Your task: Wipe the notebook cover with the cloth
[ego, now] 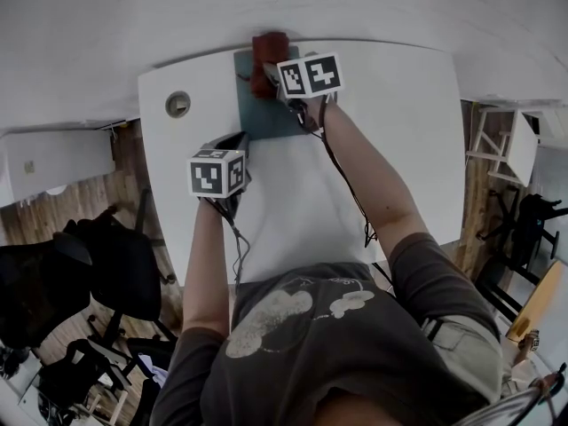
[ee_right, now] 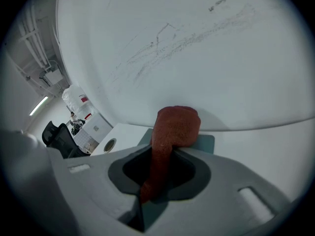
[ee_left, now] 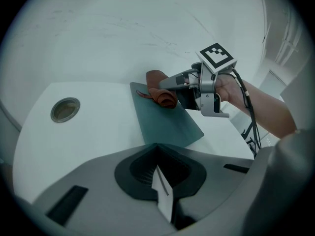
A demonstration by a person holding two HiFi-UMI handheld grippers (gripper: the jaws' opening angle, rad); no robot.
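White surface, round grommet; wood floor, black chair beside. Teal notebook at far edge; right tongs clamp rust cloth on it; left tongs closed, empty.

A teal notebook lies at twelve o'clock on the white desk. A rust cloth is bunched on its far end, at the tip of the right tongs. The left tongs sit at the notebook's seven o'clock corner, and a round cap lies at ten.
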